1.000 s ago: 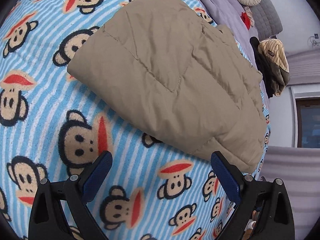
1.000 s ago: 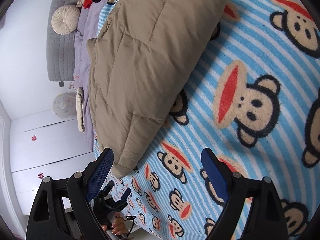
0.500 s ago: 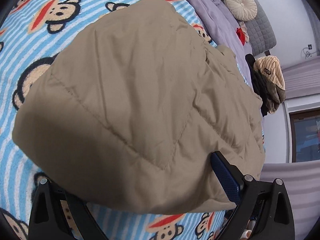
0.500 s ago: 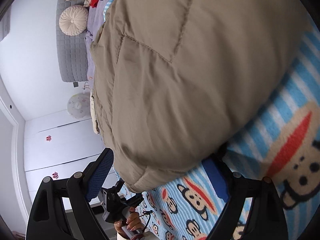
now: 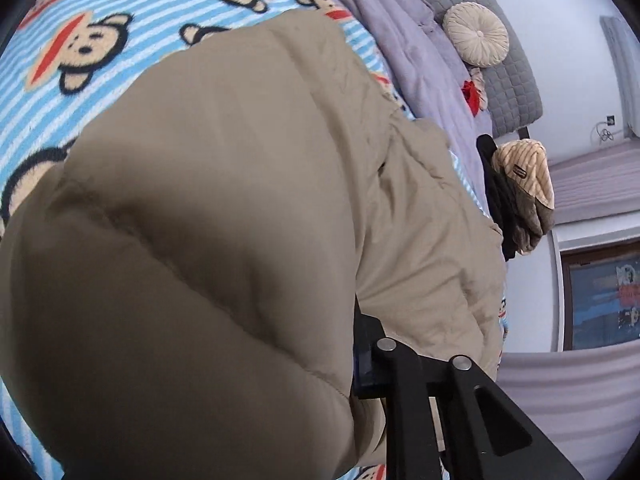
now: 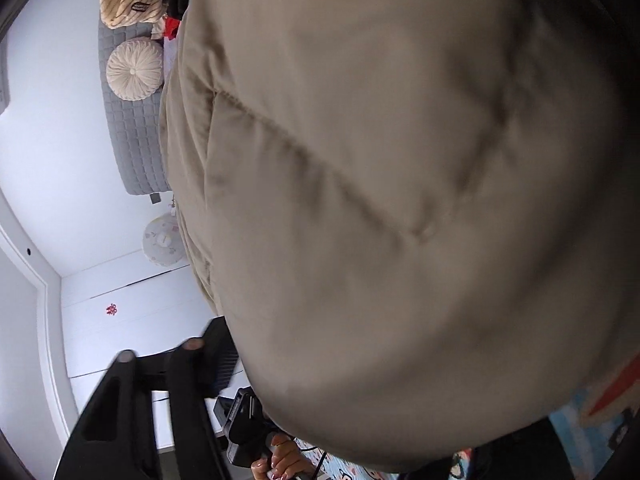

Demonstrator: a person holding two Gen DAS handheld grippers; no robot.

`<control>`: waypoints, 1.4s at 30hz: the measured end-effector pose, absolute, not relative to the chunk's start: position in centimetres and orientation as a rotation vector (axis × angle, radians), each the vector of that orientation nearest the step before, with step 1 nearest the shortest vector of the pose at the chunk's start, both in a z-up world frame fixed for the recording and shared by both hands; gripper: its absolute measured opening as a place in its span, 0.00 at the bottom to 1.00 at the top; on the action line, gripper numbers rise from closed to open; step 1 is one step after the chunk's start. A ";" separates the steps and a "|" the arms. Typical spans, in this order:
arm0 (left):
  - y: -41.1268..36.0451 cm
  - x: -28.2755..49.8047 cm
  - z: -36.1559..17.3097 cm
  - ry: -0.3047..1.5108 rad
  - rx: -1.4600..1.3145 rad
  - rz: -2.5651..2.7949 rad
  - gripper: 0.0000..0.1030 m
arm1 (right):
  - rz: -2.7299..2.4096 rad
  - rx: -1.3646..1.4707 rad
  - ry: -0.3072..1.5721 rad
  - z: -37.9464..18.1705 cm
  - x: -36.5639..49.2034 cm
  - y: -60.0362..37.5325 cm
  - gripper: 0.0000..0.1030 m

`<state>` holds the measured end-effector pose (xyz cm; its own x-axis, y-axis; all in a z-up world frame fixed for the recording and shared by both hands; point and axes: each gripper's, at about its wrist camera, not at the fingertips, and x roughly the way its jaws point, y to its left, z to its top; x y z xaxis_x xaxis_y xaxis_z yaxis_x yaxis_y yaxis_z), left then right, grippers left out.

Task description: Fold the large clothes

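Note:
A puffy beige jacket lies on a blue striped monkey blanket and fills most of both views. In the left wrist view my left gripper is closing on the jacket's near edge. Its right finger presses into the bunched fabric and the other finger is hidden under it. In the right wrist view the jacket bulges between the closing jaws of my right gripper. The left finger touches the jacket's side. The right finger is covered.
A lilac quilt, a round cream cushion and a grey headboard lie beyond the jacket. A heap of clothes with a striped cap sits by the window. A hand holds the other gripper's handle before white wardrobe doors.
Both grippers moved forward until the jacket's edge lay between their wide jaws. Then both pairs of fingers came inward onto the fabric, which now bulges up and hides most of the blanket.

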<state>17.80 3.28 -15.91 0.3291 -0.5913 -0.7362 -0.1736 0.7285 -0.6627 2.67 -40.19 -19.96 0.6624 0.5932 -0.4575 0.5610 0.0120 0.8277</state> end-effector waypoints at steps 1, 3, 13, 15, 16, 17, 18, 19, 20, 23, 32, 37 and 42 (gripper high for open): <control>3.3 17.6 -15.0 1.215 -0.728 -0.327 0.18 | 0.039 1.632 0.960 -19.5 2.7 -40.2 0.34; 3.6 17.0 -13.2 1.181 -0.709 -0.358 0.18 | 0.068 1.604 0.962 -18.5 2.7 -40.3 0.28; 4.6 10.1 -8.5 1.190 -0.620 -0.432 0.18 | 0.204 1.534 1.052 -14.7 -2.1 -41.1 0.24; 5.3 7.4 -8.6 1.220 -0.616 -0.415 0.18 | 0.214 1.529 1.084 -14.6 -4.0 -40.8 0.24; 5.7 6.2 -8.8 1.237 -0.618 -0.401 0.18 | 0.218 1.533 1.100 -14.8 -5.1 -40.5 0.24; 6.2 4.6 -8.9 1.256 -0.620 -0.388 0.18 | 0.219 1.540 1.113 -14.9 -6.0 -40.5 0.24; 6.6 3.0 -9.1 1.273 -0.614 -0.375 0.18 | 0.221 1.551 1.124 -15.1 -7.1 -40.3 0.24; 7.0 1.7 -9.3 1.290 -0.593 -0.360 0.18 | 0.224 1.560 1.135 -15.4 -8.2 -40.1 0.24; 7.3 0.5 -9.7 1.313 -0.568 -0.346 0.18 | 0.225 1.564 1.148 -15.6 -9.1 -40.0 0.24; 8.5 -3.0 -11.0 1.372 -0.546 -0.320 0.18 | 0.232 1.572 1.190 -16.0 -11.7 -39.5 0.24; 9.9 -5.2 -12.3 1.477 -0.480 -0.353 0.19 | 0.091 1.549 1.234 -17.6 -14.3 -38.1 0.34; 11.2 -5.6 -9.0 1.492 -0.343 -0.448 0.19 | -0.012 1.497 1.243 -16.5 -14.2 -37.9 0.44; 13.5 -6.5 -5.9 1.450 -0.231 -0.471 0.19 | -0.099 1.456 1.251 -15.2 -15.4 -37.2 0.49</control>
